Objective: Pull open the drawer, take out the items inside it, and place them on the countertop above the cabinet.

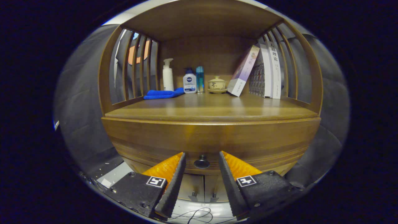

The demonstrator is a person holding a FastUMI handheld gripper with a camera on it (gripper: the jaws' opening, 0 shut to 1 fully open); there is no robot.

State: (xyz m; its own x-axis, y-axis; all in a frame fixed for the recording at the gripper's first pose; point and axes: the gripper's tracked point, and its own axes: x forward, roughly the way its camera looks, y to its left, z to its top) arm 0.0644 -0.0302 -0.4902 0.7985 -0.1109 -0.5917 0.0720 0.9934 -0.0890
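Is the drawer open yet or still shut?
Shut. The drawer front sits flush under the countertop, and the hand-held gripper is open, its fingers either side of the knob, not touching.

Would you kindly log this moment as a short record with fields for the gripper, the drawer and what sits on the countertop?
gripper: gripper open, fingers either side of the knob, not pressing on it
drawer: drawer shut, its knob between the fingertips
countertop: countertop bare at the front
back row: blue cloth, pump bottle, white bottle, blue bottle, lidded cup on a saucer
right side: books, one leaning
task stage: drawer not yet pulled
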